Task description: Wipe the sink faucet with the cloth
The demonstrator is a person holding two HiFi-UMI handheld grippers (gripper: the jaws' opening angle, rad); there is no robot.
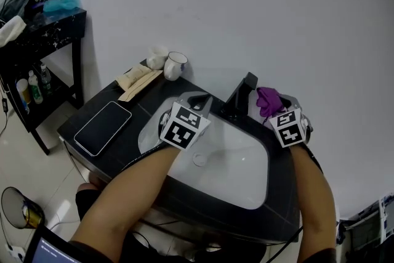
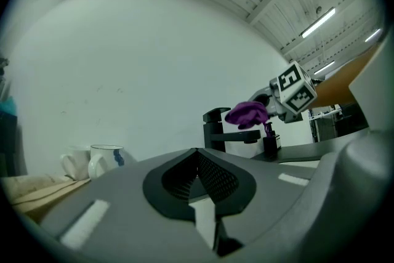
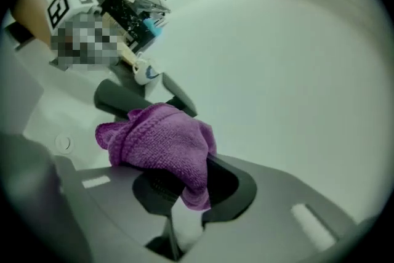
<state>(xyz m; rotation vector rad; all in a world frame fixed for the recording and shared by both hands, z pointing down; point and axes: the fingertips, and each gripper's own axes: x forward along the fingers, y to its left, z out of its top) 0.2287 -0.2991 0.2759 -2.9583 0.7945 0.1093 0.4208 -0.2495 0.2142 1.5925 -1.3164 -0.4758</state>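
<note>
The black faucet point(image 1: 237, 97) stands at the back rim of the white sink point(image 1: 243, 178). My right gripper point(image 1: 276, 106) is just right of the faucet's top, shut on a bunched purple cloth point(image 1: 268, 99). In the right gripper view the cloth point(image 3: 161, 143) fills the jaws of the right gripper point(image 3: 178, 186), and the faucet point(image 3: 120, 101) lies right behind it; I cannot tell if they touch. My left gripper point(image 1: 199, 101) hovers over the basin's back left, left of the faucet. Its jaws are shut on nothing. In the left gripper view point(image 2: 198, 177) it faces the faucet point(image 2: 223, 132) and the cloth point(image 2: 247, 113).
A phone point(image 1: 103, 127) lies on the dark countertop point(image 1: 144, 108) left of the basin. A mug point(image 1: 175, 65), a white cup point(image 1: 157, 57) and beige items point(image 1: 138, 79) sit at the counter's back left. A black shelf point(image 1: 38, 31) stands further left. The wall is close behind the faucet.
</note>
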